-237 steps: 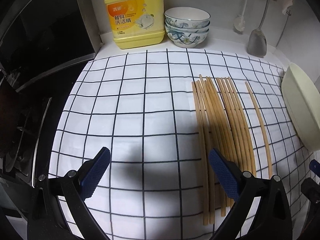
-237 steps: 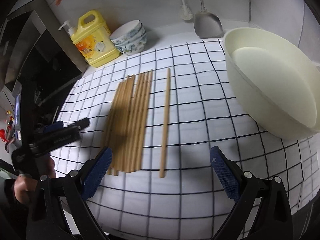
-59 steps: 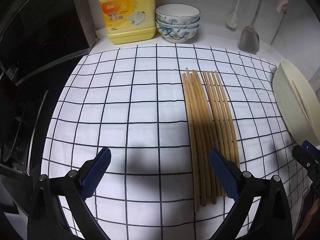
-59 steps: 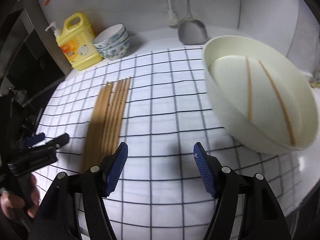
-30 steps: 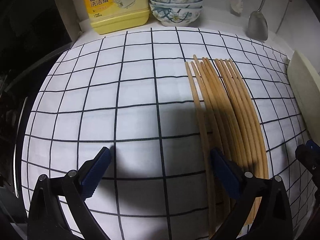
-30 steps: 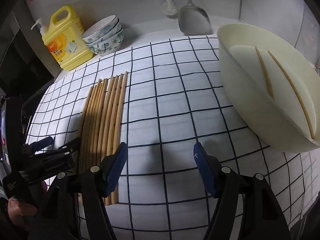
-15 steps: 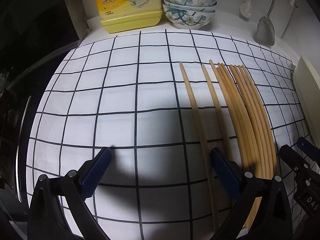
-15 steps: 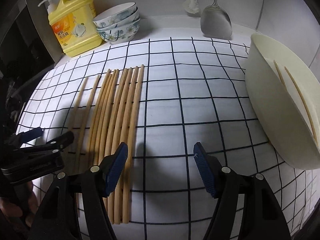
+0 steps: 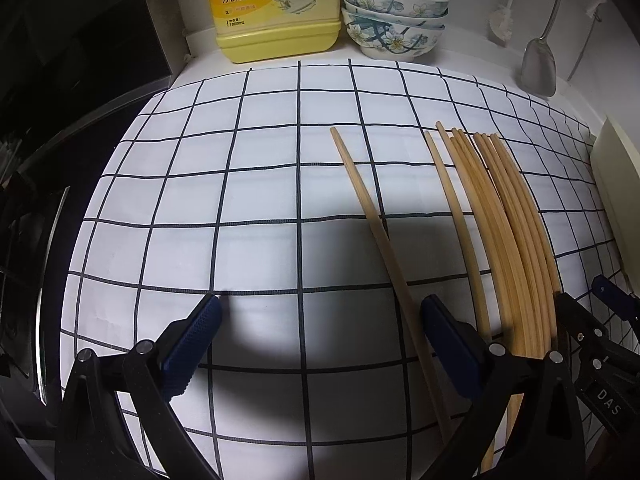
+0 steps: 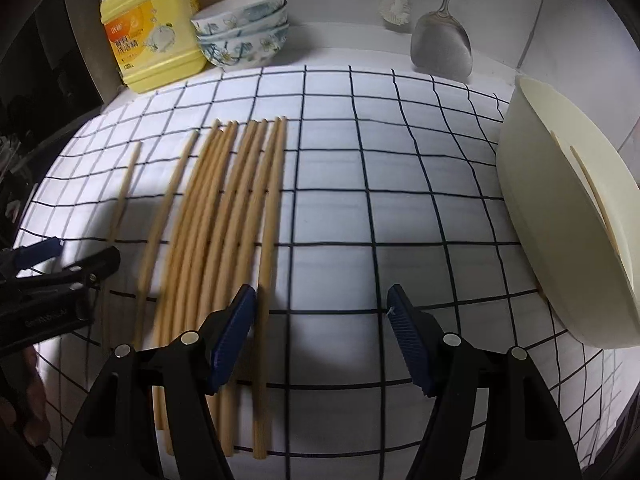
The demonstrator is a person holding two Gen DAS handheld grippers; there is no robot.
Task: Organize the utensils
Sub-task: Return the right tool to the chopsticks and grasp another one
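Several wooden chopsticks lie side by side on a white checked cloth. Two of them lie apart on the left: a single chopstick and a second one next to the bundle. My left gripper is open low over the cloth, the single chopstick lying just inside its right finger. My right gripper is open too, the bundle's rightmost chopstick just inside its left finger. A cream basin at the right holds two chopsticks.
A yellow detergent bottle and stacked flowered bowls stand at the back wall. A metal spatula and a brush hang there. A dark stove borders the cloth's left edge. Each gripper shows in the other's view.
Two chopsticks have slid left out of the bundle and now lie apart. My right gripper has moved left and lower, from bare cloth to the bundle's right edge.
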